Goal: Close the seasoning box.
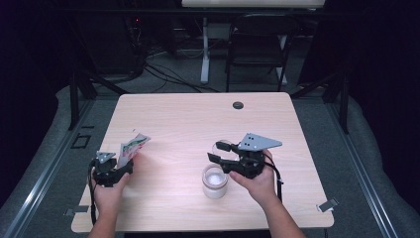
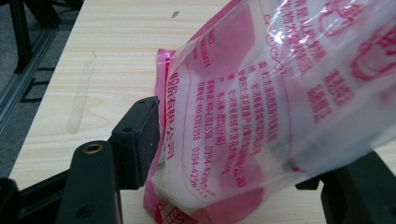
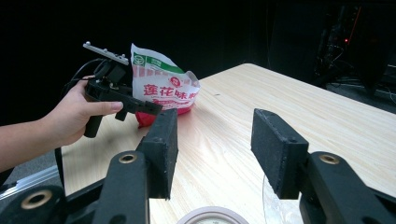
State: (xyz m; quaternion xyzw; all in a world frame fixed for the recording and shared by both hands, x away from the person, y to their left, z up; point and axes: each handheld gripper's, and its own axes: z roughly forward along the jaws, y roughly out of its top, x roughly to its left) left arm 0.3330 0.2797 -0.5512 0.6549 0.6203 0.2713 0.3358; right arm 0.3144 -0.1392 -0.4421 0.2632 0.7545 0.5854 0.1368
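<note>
Packet (image 1: 131, 148) at lower left of high view, between spread jaws of left gripper (image 1: 110, 171), grip not discernible. Right gripper (image 1: 224, 157) spread wide, empty, just above jar (image 1: 215, 181), lower centre.

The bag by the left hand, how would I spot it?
Look at the pale wooden table, near its left edge. There the left claw has a crinkly plastic pouch between its jaws. It is white and pink-red with printed writing, unlike the round white-filled jar.

Pink-and-white printed pouch (image 1: 131, 148) upright between left gripper's (image 1: 125, 167) jaws.
</note>
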